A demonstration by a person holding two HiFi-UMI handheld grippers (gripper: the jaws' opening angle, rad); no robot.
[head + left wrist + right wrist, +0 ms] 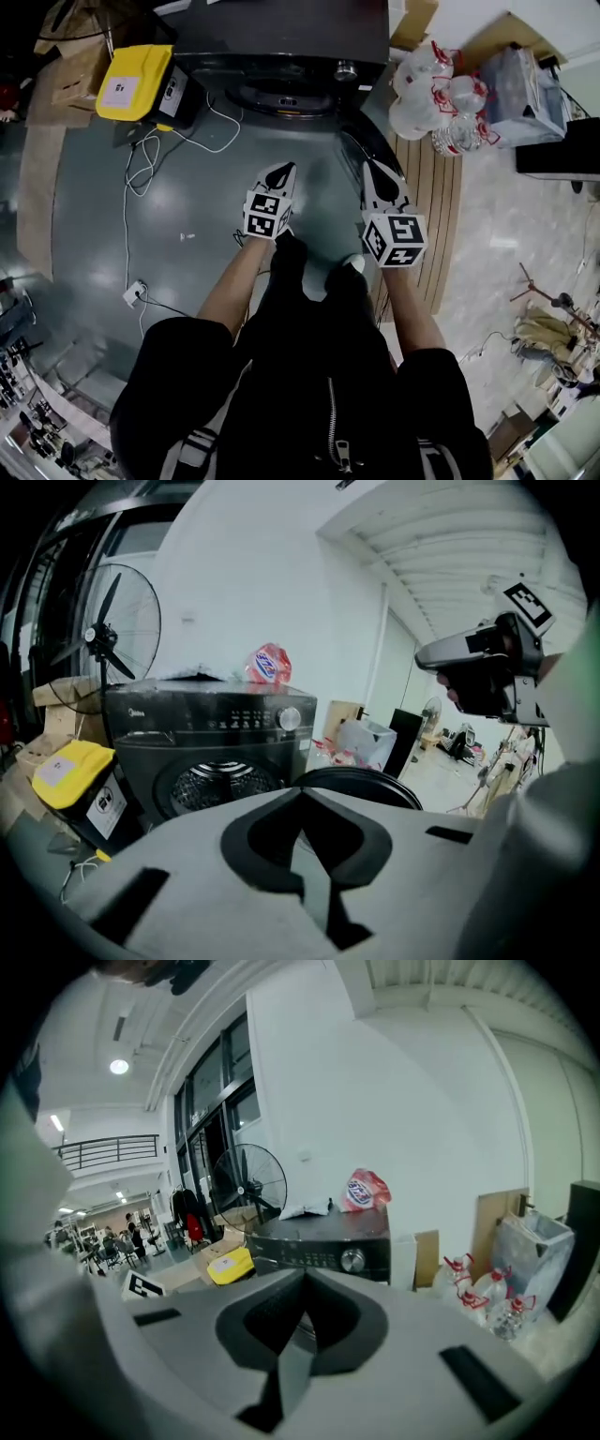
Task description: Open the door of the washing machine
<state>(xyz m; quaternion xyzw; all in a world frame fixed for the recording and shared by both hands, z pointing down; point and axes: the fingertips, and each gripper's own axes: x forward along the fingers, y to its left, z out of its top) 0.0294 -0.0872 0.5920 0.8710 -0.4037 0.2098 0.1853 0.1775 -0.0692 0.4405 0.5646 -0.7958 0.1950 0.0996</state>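
Washing machine (211, 726) stood at 12 o'clock, well apart from both grippers. Door (375, 782) already hung open at 3 o'clock of drum. Left gripper (281, 176) and right gripper (377, 176) pressed together, empty. Judged opening done: keep clear of door edge, avoid knocking it shut

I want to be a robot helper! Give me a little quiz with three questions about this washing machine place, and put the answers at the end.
1. True or false: the round black door of the black front-loading washing machine stands open.
2. What lies on top of the machine? A) a red and white plastic bag B) a green bucket C) a blue shoe
3. Fill in the gap: the left tool and the right tool both have their jaws ____, with nothing between them.

Key: 1 true. 2 A. 3 shut.
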